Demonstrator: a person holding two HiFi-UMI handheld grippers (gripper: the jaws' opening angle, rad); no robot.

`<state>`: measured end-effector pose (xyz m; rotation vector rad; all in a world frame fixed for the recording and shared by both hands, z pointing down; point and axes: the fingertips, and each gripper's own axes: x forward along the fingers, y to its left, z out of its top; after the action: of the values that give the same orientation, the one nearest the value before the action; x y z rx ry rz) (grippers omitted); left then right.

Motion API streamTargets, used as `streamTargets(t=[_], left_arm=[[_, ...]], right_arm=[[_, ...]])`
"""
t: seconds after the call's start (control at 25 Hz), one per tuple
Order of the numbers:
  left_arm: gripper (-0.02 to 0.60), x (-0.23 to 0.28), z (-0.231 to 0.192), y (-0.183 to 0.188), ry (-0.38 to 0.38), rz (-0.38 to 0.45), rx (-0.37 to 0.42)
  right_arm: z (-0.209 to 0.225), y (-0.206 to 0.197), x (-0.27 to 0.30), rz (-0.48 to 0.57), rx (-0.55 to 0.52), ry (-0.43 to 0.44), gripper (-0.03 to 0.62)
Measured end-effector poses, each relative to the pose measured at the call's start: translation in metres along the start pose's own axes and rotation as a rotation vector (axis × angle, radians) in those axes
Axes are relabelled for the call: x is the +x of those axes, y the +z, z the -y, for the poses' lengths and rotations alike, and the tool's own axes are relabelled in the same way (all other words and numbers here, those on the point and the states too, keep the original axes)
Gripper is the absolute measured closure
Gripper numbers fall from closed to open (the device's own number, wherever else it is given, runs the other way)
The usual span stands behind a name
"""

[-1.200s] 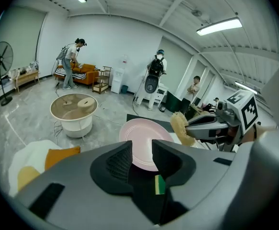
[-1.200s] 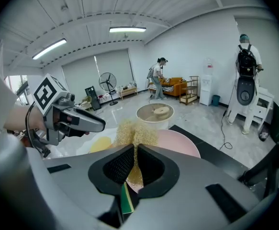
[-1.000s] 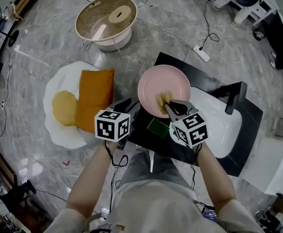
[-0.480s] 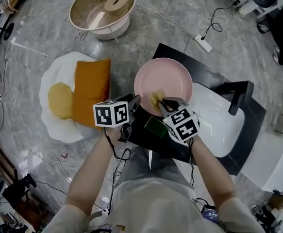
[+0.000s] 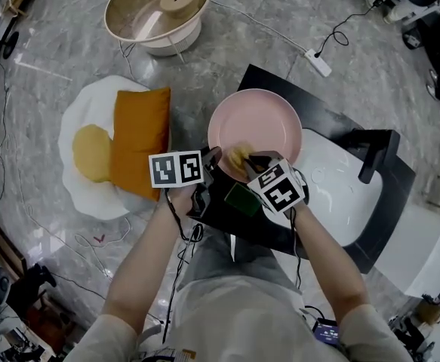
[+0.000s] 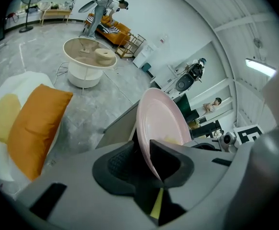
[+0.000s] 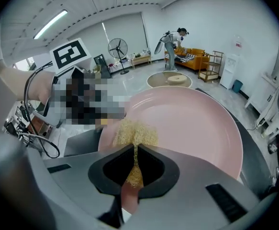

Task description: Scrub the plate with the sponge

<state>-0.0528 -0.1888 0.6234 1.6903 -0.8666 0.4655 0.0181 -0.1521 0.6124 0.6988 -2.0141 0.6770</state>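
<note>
A pink plate lies on a black table. My left gripper is at the plate's near left rim. In the left gripper view the plate runs edge-on between the jaws of that gripper; they are closing, and both pads sit against the rim. My right gripper is shut on a yellow fibrous sponge that rests on the plate's near inner face. In the right gripper view the sponge is pinched thin between the jaws of that gripper, spreading onto the plate.
A green block lies on the black table between my hands. A white basin with a black faucet is at the right. On the floor are an orange cushion, a white egg-shaped mat, a round stool and a power strip.
My left gripper has moved right, up to the plate's rim, and its jaws now straddle it. The right gripper has slid slightly left across the plate with the sponge.
</note>
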Motion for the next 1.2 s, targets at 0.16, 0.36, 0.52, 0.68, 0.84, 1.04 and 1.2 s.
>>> streamTargets(t=[0.16,0.36,0.52,0.68,0.84,1.04,1.2], left_arm=[[0.505,0.004,0.002,0.0,-0.016,-0.011,-0.017],[0.523,0.006,-0.001,0.004,-0.023,-0.026,-0.063],[0.525,0.008,-0.001,0.006,-0.012,-0.057,-0.019],[0.526,0.008,0.002,0.006,-0.006,-0.074,0.015],[0.525,0.006,0.001,0.005,-0.026,-0.081,0.019],[0.525,0.006,0.001,0.006,-0.048,-0.057,-0.009],[0.533,0.006,-0.004,0.011,-0.022,-0.024,-0.037]], right_arm=[[-0.002,-0.002,0.008,-0.037,-0.019,0.049,0.548],[0.0,0.003,0.015,-0.096,-0.057,0.063,0.549],[0.006,0.017,0.019,-0.091,-0.109,0.059,0.549],[0.016,0.035,0.026,-0.088,-0.147,0.037,0.548],[0.038,0.055,0.035,-0.061,-0.128,0.025,0.549],[0.079,0.071,0.036,-0.016,-0.065,-0.051,0.549],[0.109,0.067,0.027,-0.018,-0.032,-0.108,0.549]])
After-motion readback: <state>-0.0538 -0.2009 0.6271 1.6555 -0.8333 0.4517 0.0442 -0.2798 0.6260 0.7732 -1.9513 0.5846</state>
